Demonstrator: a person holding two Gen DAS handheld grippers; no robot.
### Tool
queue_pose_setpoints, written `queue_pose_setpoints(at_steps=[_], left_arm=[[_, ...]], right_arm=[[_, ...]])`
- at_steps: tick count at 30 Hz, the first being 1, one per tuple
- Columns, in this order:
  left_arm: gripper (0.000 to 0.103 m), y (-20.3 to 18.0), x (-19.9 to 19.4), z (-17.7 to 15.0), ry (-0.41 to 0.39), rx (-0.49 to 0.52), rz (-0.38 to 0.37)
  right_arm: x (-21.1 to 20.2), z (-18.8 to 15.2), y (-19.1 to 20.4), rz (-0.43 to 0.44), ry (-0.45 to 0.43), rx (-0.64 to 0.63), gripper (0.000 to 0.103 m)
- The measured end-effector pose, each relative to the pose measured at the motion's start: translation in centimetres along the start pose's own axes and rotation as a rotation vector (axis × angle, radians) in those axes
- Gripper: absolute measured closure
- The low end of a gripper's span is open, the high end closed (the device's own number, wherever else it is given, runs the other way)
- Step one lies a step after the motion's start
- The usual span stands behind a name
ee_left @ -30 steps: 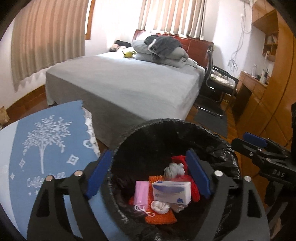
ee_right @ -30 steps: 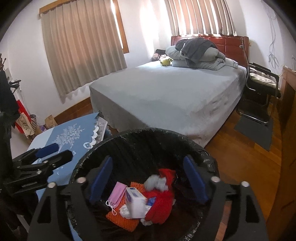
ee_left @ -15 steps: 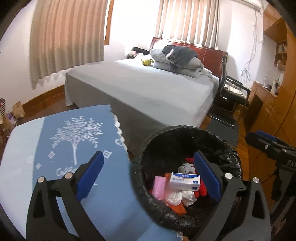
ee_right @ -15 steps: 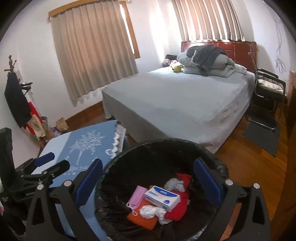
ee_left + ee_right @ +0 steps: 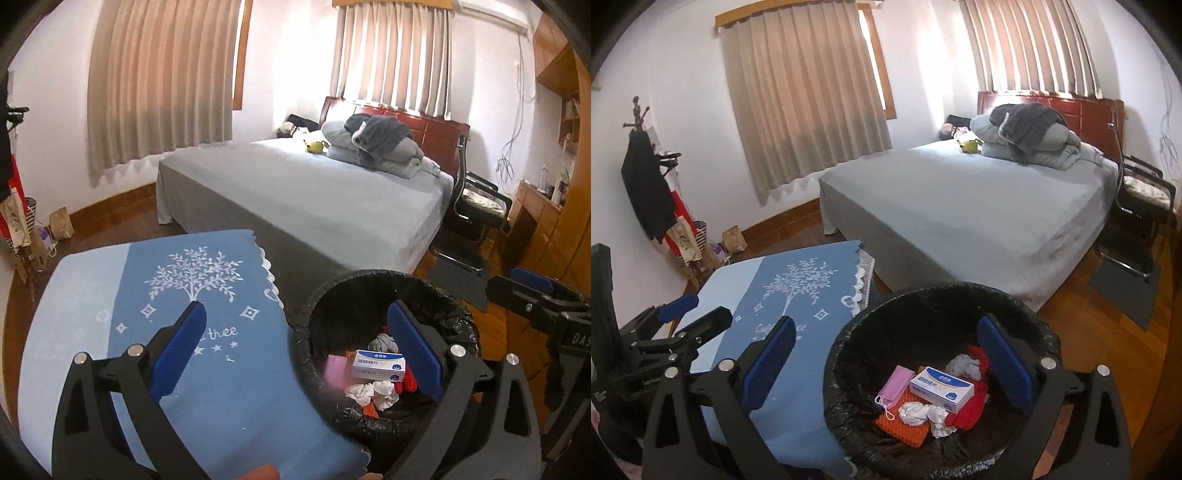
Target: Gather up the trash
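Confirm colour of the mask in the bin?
Pink mask, lying in the black-lined bin; clearest in the right wrist view.

The bin [image 5: 938, 295] stands on the floor just right of the worktop [image 5: 798, 398], its rim near the worktop edge. Inside the bin lie a box [image 5: 941, 384], a face mask [image 5: 895, 384] to the box's left, crumpled tissues [image 5: 919, 411] in front of the box, and a mat [image 5: 905, 424] beneath them. Behind both stands the bed [image 5: 960, 206] — folded bedding [image 5: 1027, 136] is piled at its far end. A chair [image 5: 1137, 206] stands right of the bed. Left of the worktop, against the wall, stands a coat rack [image 5: 646, 177] — bags [image 5: 735, 238] sit on the floor near it.
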State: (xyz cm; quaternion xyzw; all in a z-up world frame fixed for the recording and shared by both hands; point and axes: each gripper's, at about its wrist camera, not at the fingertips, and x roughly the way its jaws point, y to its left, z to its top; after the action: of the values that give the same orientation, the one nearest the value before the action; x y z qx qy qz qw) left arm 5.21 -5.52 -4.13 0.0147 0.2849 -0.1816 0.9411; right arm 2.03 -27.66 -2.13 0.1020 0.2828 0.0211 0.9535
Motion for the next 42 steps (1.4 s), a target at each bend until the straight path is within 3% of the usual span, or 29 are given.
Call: queue_pose_setpoints(at_steps=[16,42], left_arm=[[0.006,0.1,-4.1,0.5,-0.068,-0.01,0.029],[0.006,0.2,-4.3,0.4,-0.075,-0.013,0.034]], right_arm=[[-2.2,0.5,2.4,0.014,-0.035,-0.047,0.006],[-2.3,0.3,2.6,0.014,-0.035,-0.048,0.006]])
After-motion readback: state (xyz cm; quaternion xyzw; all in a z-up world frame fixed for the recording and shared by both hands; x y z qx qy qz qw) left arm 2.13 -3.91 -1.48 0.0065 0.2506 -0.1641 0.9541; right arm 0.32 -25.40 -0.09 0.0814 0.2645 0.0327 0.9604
